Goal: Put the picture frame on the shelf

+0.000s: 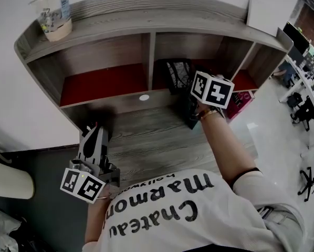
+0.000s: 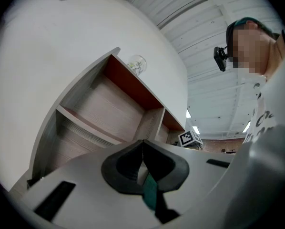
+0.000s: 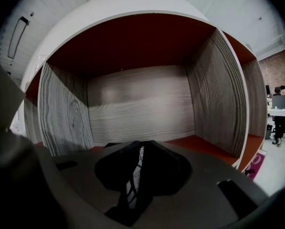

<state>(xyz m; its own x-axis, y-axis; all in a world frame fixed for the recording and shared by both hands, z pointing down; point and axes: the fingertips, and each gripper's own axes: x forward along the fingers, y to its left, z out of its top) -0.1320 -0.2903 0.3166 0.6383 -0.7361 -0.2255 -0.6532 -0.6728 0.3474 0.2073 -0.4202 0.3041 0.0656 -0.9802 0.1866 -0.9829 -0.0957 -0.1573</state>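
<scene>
Head view: the right tongs (image 1: 198, 105) hold the picture frame (image 1: 178, 75) upright at the shelf (image 1: 146, 20) mouth, just right of the divider (image 1: 152, 56); best kept vertical going in

Left gripper view: the left tongs (image 2: 142, 157) are closed and empty

Right gripper view: the jaws pinch the frame's thin edge; the compartment ahead looks roomy between its side walls

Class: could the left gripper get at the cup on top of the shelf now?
Probably yes: the left gripper holds nothing, and the cup stands uncovered at the left end of the shelf, nothing between them.
</scene>
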